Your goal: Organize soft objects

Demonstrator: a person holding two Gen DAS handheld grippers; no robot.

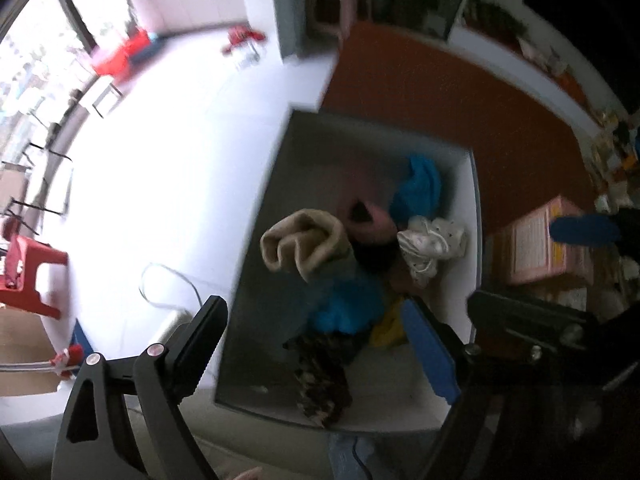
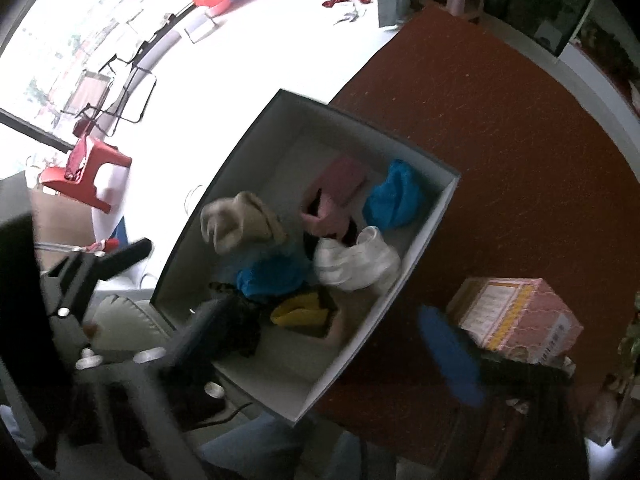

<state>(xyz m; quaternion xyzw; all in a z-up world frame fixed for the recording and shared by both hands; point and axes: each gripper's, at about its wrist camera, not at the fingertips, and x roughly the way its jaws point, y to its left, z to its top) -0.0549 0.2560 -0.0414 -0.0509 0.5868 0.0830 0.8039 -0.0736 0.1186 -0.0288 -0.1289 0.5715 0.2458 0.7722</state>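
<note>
A white box point(image 1: 474, 200) point(image 2: 416, 248) sits at the edge of a red-brown table and holds several soft items: a beige rolled cloth point(image 1: 300, 242) point(image 2: 240, 222), a pink piece point(image 1: 366, 216) point(image 2: 336, 196), blue cloths point(image 1: 420, 188) point(image 2: 394, 196), a white bundle point(image 1: 432, 246) point(image 2: 356, 262), a yellow piece point(image 1: 388, 330) point(image 2: 300, 314) and a dark patterned cloth point(image 1: 324, 376). My left gripper point(image 1: 316, 332) is open and empty above the box's near end. My right gripper point(image 2: 328, 340) is open and empty over the box's near side.
A pink carton point(image 1: 540, 244) point(image 2: 516, 316) stands on the red-brown table point(image 1: 420, 88) point(image 2: 500, 140) right of the box. A red stool point(image 1: 28, 276) point(image 2: 86, 174) and cardboard stand on the white floor to the left. A pink stool point(image 1: 332, 4) is beyond the table.
</note>
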